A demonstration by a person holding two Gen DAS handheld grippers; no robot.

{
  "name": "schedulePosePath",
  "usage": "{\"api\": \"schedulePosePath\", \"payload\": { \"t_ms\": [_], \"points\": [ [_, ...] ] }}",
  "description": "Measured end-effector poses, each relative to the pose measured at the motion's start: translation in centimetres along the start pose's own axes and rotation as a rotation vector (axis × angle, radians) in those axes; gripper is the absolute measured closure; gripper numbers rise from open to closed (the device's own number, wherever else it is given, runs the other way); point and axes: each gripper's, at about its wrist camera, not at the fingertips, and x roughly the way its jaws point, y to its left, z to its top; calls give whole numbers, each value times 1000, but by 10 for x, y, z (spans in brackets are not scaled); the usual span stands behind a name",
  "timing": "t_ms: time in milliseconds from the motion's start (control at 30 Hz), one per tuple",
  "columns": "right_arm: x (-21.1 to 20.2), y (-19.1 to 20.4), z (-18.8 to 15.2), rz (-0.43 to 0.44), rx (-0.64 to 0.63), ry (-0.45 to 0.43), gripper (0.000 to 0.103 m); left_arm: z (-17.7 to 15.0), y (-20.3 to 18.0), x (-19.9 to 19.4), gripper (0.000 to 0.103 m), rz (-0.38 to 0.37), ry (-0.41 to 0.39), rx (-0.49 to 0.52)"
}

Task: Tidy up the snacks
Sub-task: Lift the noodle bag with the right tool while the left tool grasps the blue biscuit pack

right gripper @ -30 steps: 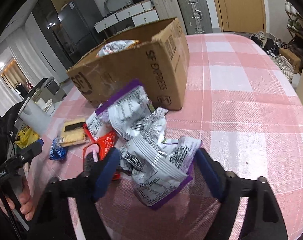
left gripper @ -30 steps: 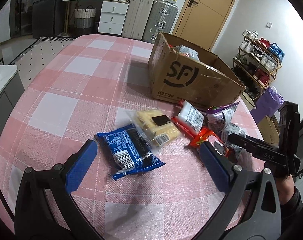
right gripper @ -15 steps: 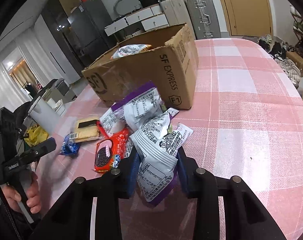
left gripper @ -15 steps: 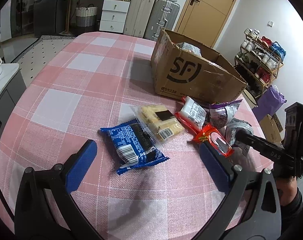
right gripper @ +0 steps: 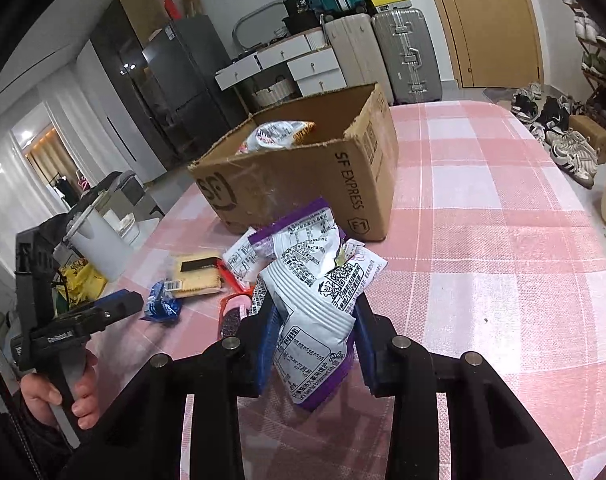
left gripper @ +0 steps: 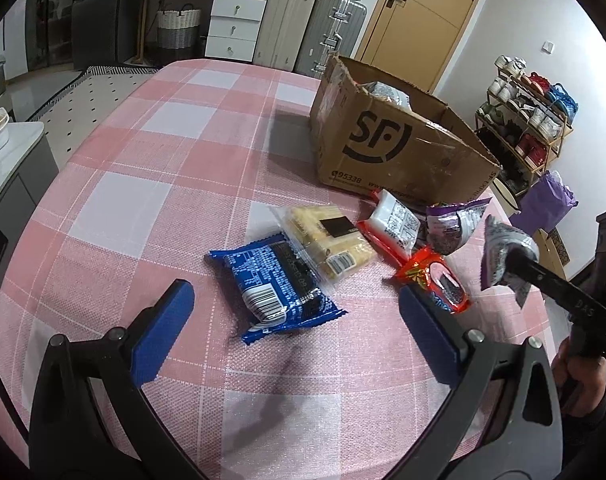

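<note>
My right gripper (right gripper: 313,328) is shut on a white and purple snack bag (right gripper: 319,312) and holds it above the pink checked table; the bag also shows in the left wrist view (left gripper: 503,256). My left gripper (left gripper: 295,320) is open and empty, hovering over a blue snack pack (left gripper: 275,280). Beside the blue pack lie a clear pack of yellow biscuits (left gripper: 327,240), a red and white pack (left gripper: 395,224), a red cookie pack (left gripper: 439,280) and a second purple bag (left gripper: 455,220). The open SF cardboard box (left gripper: 387,148) stands behind them and holds a snack bag (right gripper: 279,134).
The table (left gripper: 143,184) runs far to the left of the box. Its right edge drops off near a shoe rack (left gripper: 531,116) and a purple bag (left gripper: 547,204) on the floor. Suitcases and drawers (left gripper: 235,20) stand beyond the far end.
My right gripper closed on the white and purple bag and lifted it off the pile. My left gripper stayed open and rose slightly back from the blue pack.
</note>
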Motion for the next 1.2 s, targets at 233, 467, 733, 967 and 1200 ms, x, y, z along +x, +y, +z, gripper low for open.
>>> {"api": "schedulePosePath", "payload": {
  "t_ms": [233,467,733,967,1200],
  "points": [
    [-7,2,-1,9,0,-14,68,-2,8,7,1,36,25,-22],
    [-7,-1,-5,8,9,-13,68,-2,14,19,1,85,63,-35],
    [-7,-7,-6,11,30,-15,68,-4,11,36,1,141,117,-11],
    [-5,-11,-11,19,45,-10,68,-3,8,42,1,165,124,4],
    [-5,-13,-14,21,58,-10,68,5,7,51,1,190,122,7]
  ]
}}
